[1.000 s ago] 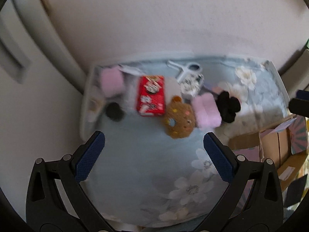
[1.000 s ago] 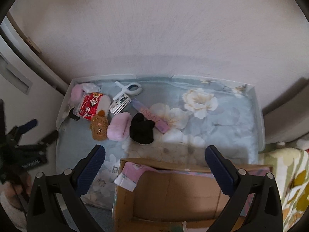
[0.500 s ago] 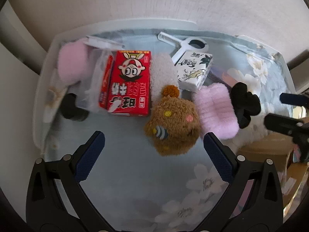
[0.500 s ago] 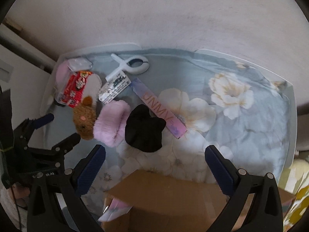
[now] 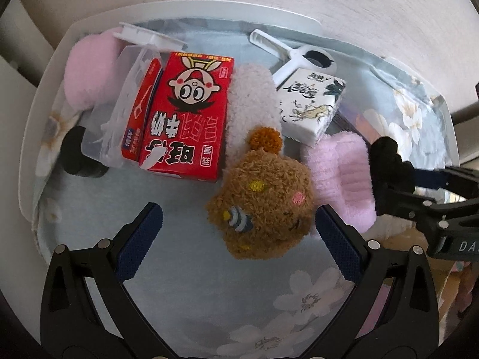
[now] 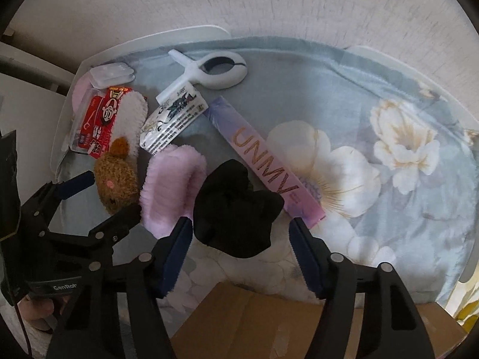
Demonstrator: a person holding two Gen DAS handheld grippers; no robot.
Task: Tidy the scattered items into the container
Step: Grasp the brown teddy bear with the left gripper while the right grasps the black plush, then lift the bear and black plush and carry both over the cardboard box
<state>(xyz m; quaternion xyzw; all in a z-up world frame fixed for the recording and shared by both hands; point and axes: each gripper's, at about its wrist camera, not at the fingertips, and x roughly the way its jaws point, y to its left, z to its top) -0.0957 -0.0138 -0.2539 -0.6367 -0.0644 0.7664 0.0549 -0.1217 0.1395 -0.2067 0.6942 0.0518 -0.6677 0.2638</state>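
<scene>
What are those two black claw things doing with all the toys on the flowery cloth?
They are tidying up. The left gripper has its jaws open around the brown plush bear, and the right gripper has its jaws open around the black scrunchie. Neither has squeezed yet. The red milk carton, the pink scrunchie and the white clip lie on the cloth, and the cardboard box waits nearby.

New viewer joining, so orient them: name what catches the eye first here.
The red carton with a cartoon face stands out at the table's far left, with the brown plush toy just in front, between the open left gripper fingers. The open right gripper straddles the black fuzzy item near the cardboard box.
</scene>
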